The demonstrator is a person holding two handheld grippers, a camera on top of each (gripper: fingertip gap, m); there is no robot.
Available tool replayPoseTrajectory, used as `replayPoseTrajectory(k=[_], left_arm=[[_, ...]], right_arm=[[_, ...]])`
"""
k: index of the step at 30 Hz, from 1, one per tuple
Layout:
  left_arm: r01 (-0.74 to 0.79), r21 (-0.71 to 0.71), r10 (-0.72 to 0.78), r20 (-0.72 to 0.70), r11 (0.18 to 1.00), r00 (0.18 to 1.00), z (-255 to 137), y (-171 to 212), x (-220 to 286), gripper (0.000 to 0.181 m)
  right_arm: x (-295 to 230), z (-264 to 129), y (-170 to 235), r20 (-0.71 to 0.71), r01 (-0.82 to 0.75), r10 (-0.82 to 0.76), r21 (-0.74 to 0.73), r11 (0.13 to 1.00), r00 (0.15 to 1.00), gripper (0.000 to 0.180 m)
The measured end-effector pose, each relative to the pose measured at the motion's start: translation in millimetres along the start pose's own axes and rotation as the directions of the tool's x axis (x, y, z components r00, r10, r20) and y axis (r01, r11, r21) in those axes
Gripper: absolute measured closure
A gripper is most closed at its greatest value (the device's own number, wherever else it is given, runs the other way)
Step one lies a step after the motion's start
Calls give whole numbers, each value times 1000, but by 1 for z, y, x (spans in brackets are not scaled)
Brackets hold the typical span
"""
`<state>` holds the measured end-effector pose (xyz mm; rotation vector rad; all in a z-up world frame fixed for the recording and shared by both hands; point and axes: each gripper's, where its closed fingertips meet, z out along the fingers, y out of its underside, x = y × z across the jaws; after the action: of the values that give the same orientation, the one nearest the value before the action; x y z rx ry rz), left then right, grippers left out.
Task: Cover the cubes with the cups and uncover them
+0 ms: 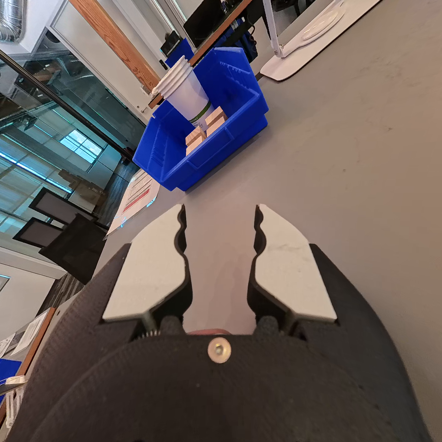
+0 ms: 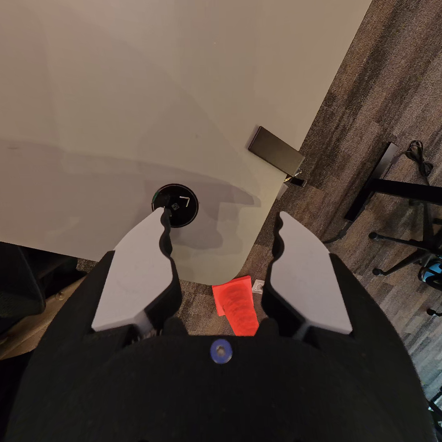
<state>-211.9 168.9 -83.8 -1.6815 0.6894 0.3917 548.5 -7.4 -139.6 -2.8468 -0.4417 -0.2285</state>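
In the left wrist view a blue plastic bin [image 1: 239,100] stands on the grey table [image 1: 334,167]. Inside it a stack of white paper cups [image 1: 184,88] leans toward the left, and several light wooden cubes [image 1: 203,134] lie beside its base. My left gripper [image 1: 220,208] is open and empty, a short way in front of the bin above bare table. My right gripper [image 2: 220,212] is open and empty, held over the table's near right corner; no cups or cubes show in the right wrist view.
A white lamp base [image 1: 303,55] stands on the table behind the bin, and a laminated sheet [image 1: 136,198] lies at the table's left edge. In the right wrist view a black cable grommet [image 2: 177,205], a black flat box [image 2: 275,150], a red cone [image 2: 236,308] on the carpet and chair legs [image 2: 406,239] show.
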Motion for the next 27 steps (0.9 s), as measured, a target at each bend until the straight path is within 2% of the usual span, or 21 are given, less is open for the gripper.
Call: replayPoseTrajectory(k=[10, 14, 16, 21, 23, 27], left_arm=[[-6, 18, 6, 2, 1000, 1000, -5, -12, -7, 126], [12, 28, -12, -6, 1000, 1000, -6, -17, -12, 123], [30, 21, -30, -20, 999, 999, -5, -15, -17, 121], [-19, -15, 19, 1, 1000, 1000, 3, -4, -42, 114], [-14, -30, 14, -7, 999, 1000, 8, 0, -49, 111], [-37, -62, 33, -63, 997, 997, 17, 12, -49, 103]], right_arm=[[3, -13, -4, -31, 14, -13, 41, 999, 999, 95], [14, -21, -5, -101, 27, -18, 91, 996, 995, 71], [18, -33, -14, -139, 6, 20, 185, 983, 990, 65], [-3, -86, -85, -221, 70, 48, 498, 864, 974, 68], [-29, -96, -122, -246, 152, -9, 568, 809, 969, 67], [-105, -90, -196, -185, 255, -176, 671, 696, 967, 66]])
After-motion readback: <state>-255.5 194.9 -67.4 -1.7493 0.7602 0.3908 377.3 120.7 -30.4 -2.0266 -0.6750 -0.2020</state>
